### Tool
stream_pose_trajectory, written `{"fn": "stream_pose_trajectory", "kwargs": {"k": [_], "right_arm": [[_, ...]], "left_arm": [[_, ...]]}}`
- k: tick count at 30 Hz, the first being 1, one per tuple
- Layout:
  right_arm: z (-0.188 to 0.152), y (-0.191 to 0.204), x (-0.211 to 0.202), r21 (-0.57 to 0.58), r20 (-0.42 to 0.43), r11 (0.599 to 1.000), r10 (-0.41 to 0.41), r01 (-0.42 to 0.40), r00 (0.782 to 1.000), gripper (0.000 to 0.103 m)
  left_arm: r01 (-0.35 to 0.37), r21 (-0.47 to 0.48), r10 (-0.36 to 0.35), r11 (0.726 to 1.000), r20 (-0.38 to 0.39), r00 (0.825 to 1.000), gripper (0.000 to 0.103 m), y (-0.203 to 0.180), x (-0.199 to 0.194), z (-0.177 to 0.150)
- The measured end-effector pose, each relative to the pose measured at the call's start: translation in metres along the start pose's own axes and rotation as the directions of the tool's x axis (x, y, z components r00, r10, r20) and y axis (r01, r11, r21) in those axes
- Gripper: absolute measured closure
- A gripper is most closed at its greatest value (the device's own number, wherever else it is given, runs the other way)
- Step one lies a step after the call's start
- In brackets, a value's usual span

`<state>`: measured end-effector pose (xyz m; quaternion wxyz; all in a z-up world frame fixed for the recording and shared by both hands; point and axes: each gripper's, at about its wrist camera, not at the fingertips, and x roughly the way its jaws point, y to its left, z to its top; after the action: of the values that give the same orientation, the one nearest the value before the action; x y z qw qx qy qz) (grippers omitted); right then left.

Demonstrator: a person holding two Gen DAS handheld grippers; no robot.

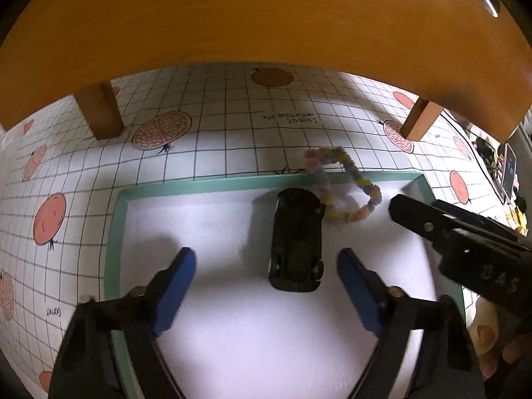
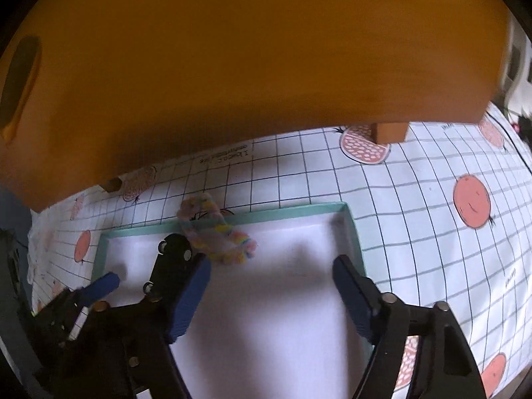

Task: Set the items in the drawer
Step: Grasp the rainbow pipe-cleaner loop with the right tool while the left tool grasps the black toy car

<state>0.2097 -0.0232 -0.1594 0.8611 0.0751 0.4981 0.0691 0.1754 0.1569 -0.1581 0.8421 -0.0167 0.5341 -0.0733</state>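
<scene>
Drawer (image 1: 116, 219) stage: toy car (image 1: 296, 239) and pastel loop (image 1: 345, 186) inside, loop overhanging far rim.
Left gripper (image 1: 266, 276) and right gripper (image 2: 272, 286) fingers spread wide, empty; nudge loop inward before closing.

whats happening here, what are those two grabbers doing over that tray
A person holds two open grippers over a shallow teal-rimmed tray on a fruit-print cloth. A black toy car lies in the tray between the left gripper fingers, not gripped. A pastel fuzzy loop drapes over the tray's far rim. The right gripper holds nothing. A wooden cabinet stands behind.
</scene>
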Motion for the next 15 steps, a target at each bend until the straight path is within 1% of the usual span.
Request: {"fn": "stream_pose_trajectory", "kwargs": {"k": [3,7,11,14,15], "right_arm": [[0.001,0.003,0.007,-0.037,-0.001,0.999,-0.016,0.016,1.000,0.033],[0.000,0.004,0.015,-0.052,-0.015,0.998,-0.018,0.017,1.000,0.045],[0.001,0.010,0.022,-0.096,-0.011,0.995,-0.032,0.031,0.999,0.046],[0.001,0.013,0.025,-0.111,-0.014,0.994,-0.027,0.026,1.000,0.048],[0.001,0.015,0.026,-0.119,-0.012,0.993,-0.028,0.027,1.000,0.048]], "left_arm": [[-0.005,0.003,0.005,1.000,0.000,1.000,0.021,-0.001,0.002,0.002],[0.006,0.004,-0.006,1.000,0.005,1.000,0.022,-0.001,0.003,0.003],[0.007,0.024,-0.007,1.000,-0.004,1.000,0.031,-0.004,0.008,0.005],[0.009,0.021,-0.009,1.000,-0.013,1.000,0.032,-0.006,0.012,0.005],[0.013,0.017,-0.013,1.000,-0.015,1.000,0.034,-0.005,0.012,0.005]]}}
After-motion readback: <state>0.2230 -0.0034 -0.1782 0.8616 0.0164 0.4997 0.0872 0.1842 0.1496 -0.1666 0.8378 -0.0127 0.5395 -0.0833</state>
